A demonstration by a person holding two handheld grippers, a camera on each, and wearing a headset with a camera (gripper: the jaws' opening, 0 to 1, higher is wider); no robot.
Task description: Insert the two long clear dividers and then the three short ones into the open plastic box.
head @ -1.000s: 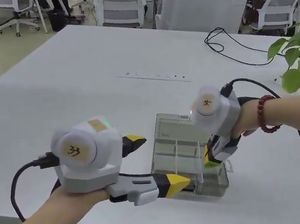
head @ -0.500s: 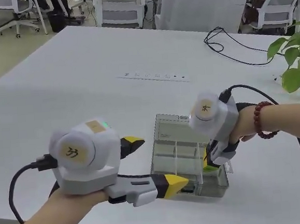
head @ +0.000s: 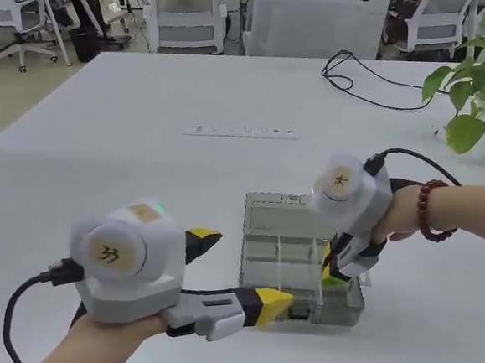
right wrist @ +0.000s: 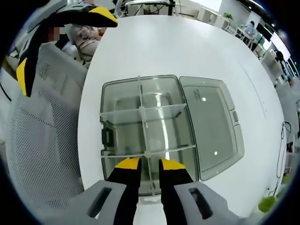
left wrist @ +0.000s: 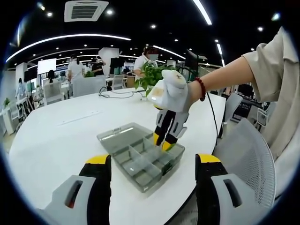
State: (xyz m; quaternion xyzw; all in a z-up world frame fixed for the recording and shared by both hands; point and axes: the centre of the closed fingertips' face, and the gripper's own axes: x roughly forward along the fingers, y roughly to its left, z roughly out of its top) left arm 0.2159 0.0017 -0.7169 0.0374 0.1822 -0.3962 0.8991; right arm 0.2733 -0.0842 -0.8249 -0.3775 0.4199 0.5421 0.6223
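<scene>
At a white workbench (head: pixel 138 131), my right tongs (head: pixel 329 270) point down into the open plastic box (head: pixel 269 255), which sits at 5 o'clock in the head view, near the workbench's front edge, with its lid (head: pixel 283 212) laid flat at the box's 12 o'clock; in the right gripper view the yellow tips are drawn almost together on either side of the long divider (right wrist: pixel 142 98), at its 6 o'clock end, and whether they pinch it or merely straddle it I cannot tell; that clear strip stands upright along the box from 12 to 6 o'clock, and two cross dividers (right wrist: pixel 164 111) stand across it, splitting the box into compartments; the lid lies at 3 o'clock in that view. My left tongs (head: pixel 241 266) hover at 9 o'clock of the box in the head view, jaws spread wide and holding nothing, one yellow tip near the box's front corner at 7 o'clock; the left gripper view looks between those jaws at the box, with the right tongs at the box's 2 o'clock. A red bead bracelet (head: pixel 428 209) circles my right wrist; a black cable (head: pixel 360 71) loops at 1 o'clock on the workbench, a potted plant (head: pixel 470 88) leans in at 2 o'clock, and office chairs (head: pixel 183 18) stand beyond the workbench at 12 o'clock.
</scene>
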